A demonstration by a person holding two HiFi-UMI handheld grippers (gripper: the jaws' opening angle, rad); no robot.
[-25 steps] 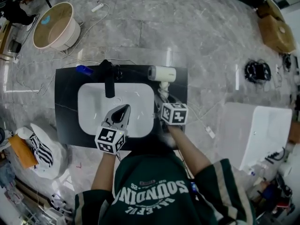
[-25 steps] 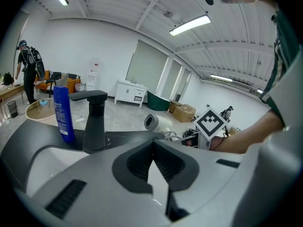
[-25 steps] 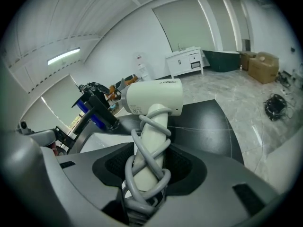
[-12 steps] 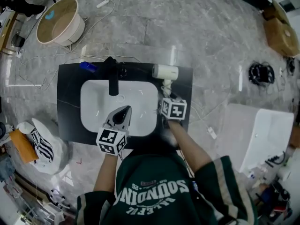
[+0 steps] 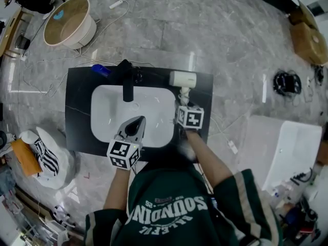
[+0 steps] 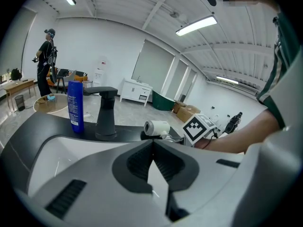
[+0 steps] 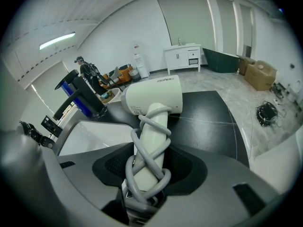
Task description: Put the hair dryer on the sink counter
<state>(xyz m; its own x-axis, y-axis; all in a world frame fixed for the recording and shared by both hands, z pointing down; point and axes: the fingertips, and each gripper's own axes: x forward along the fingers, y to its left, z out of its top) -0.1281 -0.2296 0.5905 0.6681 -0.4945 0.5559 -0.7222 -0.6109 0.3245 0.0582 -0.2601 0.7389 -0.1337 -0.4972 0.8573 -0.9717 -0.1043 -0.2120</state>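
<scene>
Right gripper (image 5: 181, 103) sank slightly, clamping the hair dryer (image 5: 182, 79) at the sink counter (image 5: 77, 117) back right corner; left gripper (image 5: 136, 122) closed, empty.

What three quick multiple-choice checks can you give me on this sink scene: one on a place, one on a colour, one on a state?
1. Where does the blue bottle stand?
A. in the basin
B. on the counter, left of the faucet in the head view
C. on the floor

2. What colour is the cord wound round the hair dryer handle?
A. grey
B. red
C. black

3. How is the left gripper?
A. clamped on the faucet
B. wide open around the bottle
C. shut, holding nothing

Answers:
1 B, the bottle stands at the counter's back edge beside the faucet.
2 A, the right gripper view shows grey loops on the white handle.
3 C, its jaw tips meet with only the basin behind them.
</scene>
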